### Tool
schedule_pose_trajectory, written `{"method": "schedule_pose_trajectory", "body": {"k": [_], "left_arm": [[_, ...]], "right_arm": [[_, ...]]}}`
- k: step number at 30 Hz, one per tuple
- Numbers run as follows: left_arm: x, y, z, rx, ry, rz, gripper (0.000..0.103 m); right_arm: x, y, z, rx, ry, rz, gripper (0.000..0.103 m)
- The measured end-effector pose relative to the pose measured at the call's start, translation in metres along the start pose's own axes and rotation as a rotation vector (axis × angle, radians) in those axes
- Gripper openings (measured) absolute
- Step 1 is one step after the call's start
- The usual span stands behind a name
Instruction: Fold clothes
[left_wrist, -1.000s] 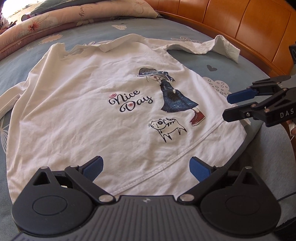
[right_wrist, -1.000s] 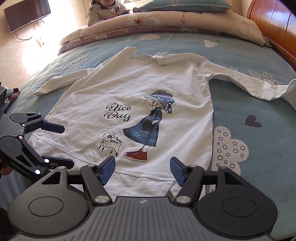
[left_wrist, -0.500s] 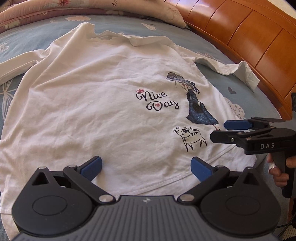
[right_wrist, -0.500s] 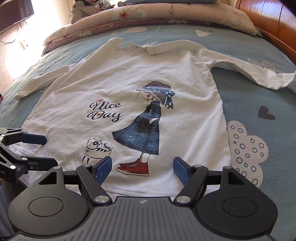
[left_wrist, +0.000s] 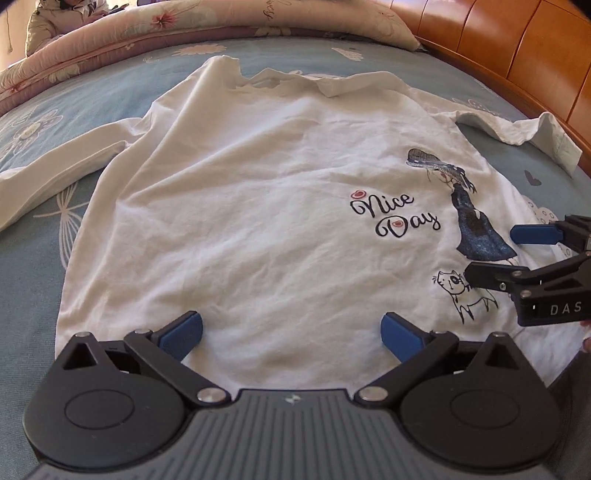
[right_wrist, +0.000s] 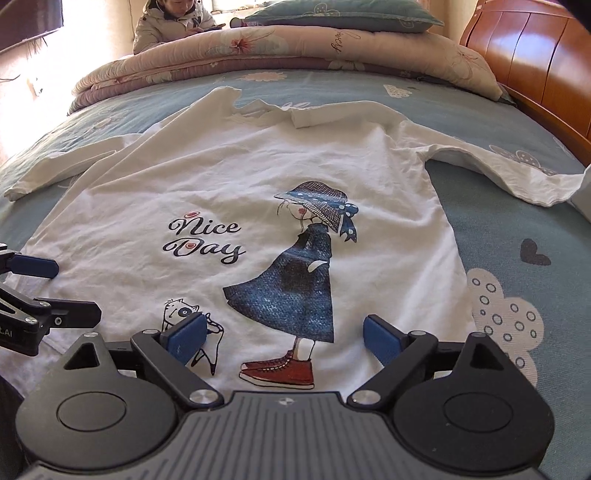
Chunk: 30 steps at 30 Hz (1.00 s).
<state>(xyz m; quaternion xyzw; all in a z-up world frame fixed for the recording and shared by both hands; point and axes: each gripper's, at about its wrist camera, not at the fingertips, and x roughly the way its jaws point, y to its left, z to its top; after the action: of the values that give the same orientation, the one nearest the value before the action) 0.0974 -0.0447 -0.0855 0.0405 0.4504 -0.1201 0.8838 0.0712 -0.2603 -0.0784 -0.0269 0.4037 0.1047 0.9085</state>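
A white long-sleeved shirt (left_wrist: 258, 206) (right_wrist: 258, 177) lies flat on the bed, front up, with a "Nice Day" print, a girl in a blue dress and a small cat. My left gripper (left_wrist: 291, 332) is open over the shirt's lower hem on the left side, with nothing between its blue pads. My right gripper (right_wrist: 282, 338) hovers over the hem near the red shoes; its jaws are opening and hold nothing. Each gripper shows in the other's view: the right gripper (left_wrist: 513, 254) at the right edge, the left gripper (right_wrist: 48, 291) at the left edge.
The bed has a blue patterned sheet (right_wrist: 517, 266). A rolled floral quilt (right_wrist: 258, 51) and a pillow (right_wrist: 340, 16) lie at the far end, with a seated person (right_wrist: 170, 22) behind them. A wooden headboard (left_wrist: 517, 55) runs along the right side.
Both grippers have come forward and lower over the shirt's hem, so the print looks larger. The right gripper's jaws have spread wider. The left gripper has rolled and shifted left.
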Motion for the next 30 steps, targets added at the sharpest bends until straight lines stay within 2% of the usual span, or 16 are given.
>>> {"method": "schedule_pose_trajectory", "body": {"k": [5, 11, 18, 22, 26, 30], "left_arm": [[0.024, 0.008, 0.030, 0.015, 0.005, -0.006, 0.102], [0.047, 0.018, 0.064, 0.025, 0.001, -0.036, 0.103], [0.078, 0.026, 0.095, 0.025, -0.016, -0.009, 0.103], [0.087, 0.023, 0.111, 0.039, 0.004, 0.017, 0.103], [0.063, 0.019, 0.105, 0.033, 0.006, 0.026, 0.102], [0.016, 0.009, 0.069, 0.087, -0.016, -0.029, 0.102]], "right_arm": [[0.034, -0.011, 0.032, 0.025, 0.029, -0.009, 0.103], [0.073, -0.025, 0.079, 0.053, 0.060, -0.024, 0.103], [0.112, -0.036, 0.122, 0.060, 0.051, -0.050, 0.103], [0.128, -0.039, 0.142, 0.048, 0.057, -0.065, 0.103], [0.113, -0.044, 0.146, 0.081, 0.074, -0.038, 0.103], [0.059, -0.036, 0.114, 0.048, 0.057, 0.043, 0.103]]}}
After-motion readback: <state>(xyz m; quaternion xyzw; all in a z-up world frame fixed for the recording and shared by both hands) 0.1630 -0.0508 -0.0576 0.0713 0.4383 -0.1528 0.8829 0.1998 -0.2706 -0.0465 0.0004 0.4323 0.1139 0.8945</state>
